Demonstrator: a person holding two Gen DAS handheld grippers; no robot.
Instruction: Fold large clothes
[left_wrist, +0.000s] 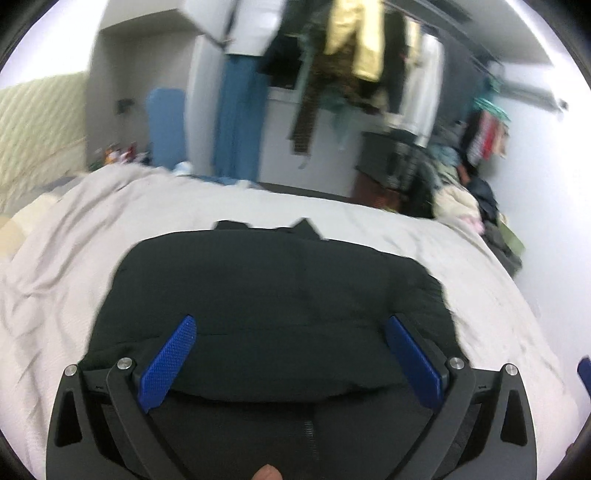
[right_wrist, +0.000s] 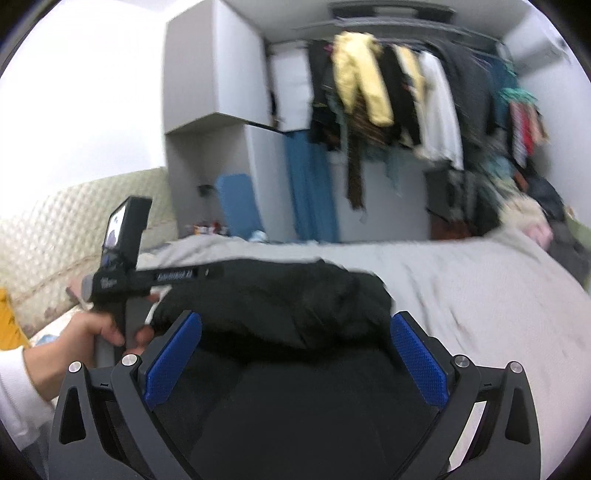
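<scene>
The black garment (left_wrist: 266, 306) lies folded into a thick, roughly rectangular bundle on the bed (left_wrist: 92, 266), near the edge closest to both cameras. Its far edge shows two small points of fabric sticking out. In the right wrist view the same garment (right_wrist: 280, 299) looks puffy and rumpled, with a rounded upper fold lying over a flatter lower layer.

The left gripper (left_wrist: 291, 332) hovers over the near part of the garment with its blue-padded fingers (left_wrist: 168, 363) spread wide, one on each side of the bundle, pinching nothing. The right gripper (right_wrist: 295, 328) is likewise spread wide above the near end of the garment, its blue pads (right_wrist: 419, 360) apart and nothing between them.

In the right wrist view the person's left hand (right_wrist: 92, 332) grips the handle of the left gripper's body, which reaches across the far-left side of the garment; a white sleeve covers the forearm.

The bed is covered by a wrinkled pale grey sheet (right_wrist: 480, 280). A quilted cream headboard (right_wrist: 55, 229) stands to the left. Beyond the bed a crowded clothes rail (right_wrist: 406, 92) holds yellow, white and dark clothes, a white wardrobe (right_wrist: 210, 74) stands beside it, and a pile of clothes (left_wrist: 476, 203) sits at the right.
</scene>
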